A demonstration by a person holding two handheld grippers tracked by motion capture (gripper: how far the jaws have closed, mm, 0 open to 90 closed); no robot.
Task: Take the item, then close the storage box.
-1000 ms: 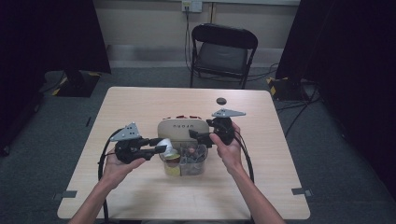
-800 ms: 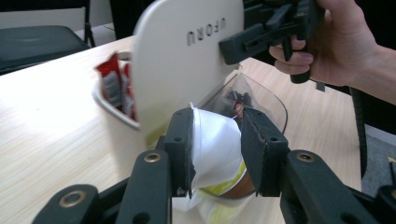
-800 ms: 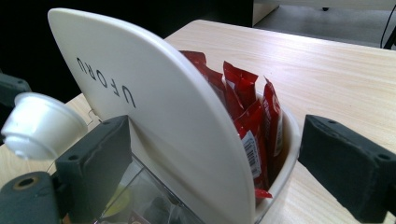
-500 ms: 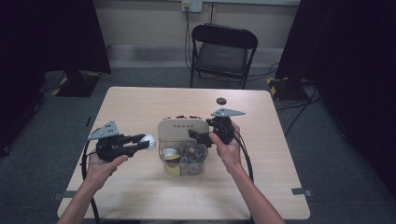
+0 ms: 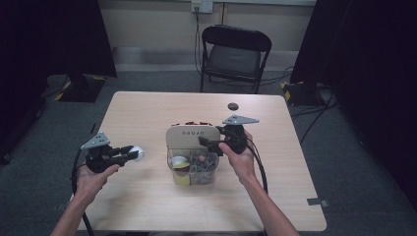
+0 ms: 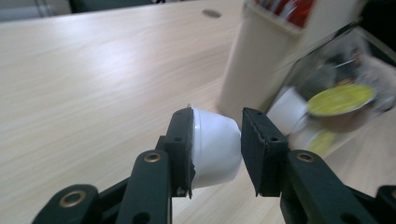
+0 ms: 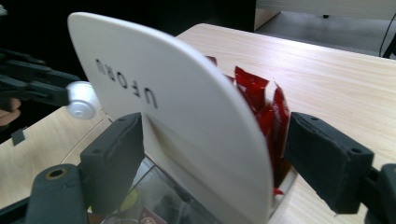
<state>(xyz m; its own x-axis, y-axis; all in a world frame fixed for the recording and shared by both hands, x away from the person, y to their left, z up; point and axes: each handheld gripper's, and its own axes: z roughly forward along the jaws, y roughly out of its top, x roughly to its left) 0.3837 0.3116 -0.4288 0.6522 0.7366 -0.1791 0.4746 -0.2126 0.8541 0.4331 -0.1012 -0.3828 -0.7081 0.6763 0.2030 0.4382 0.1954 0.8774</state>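
The left gripper (image 5: 129,153) is clamping a white capsule (image 6: 212,147) left of the organizer (image 5: 193,139). The right gripper (image 7: 210,163), jaws just closing, is seemingly straddling the organizer's cream divider without gripping.

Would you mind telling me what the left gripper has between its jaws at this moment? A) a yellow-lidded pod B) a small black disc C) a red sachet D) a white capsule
D: in the left gripper view the left gripper has its jaws pressed on either side of a white capsule, and the high view shows that capsule held out to the left of the organizer.
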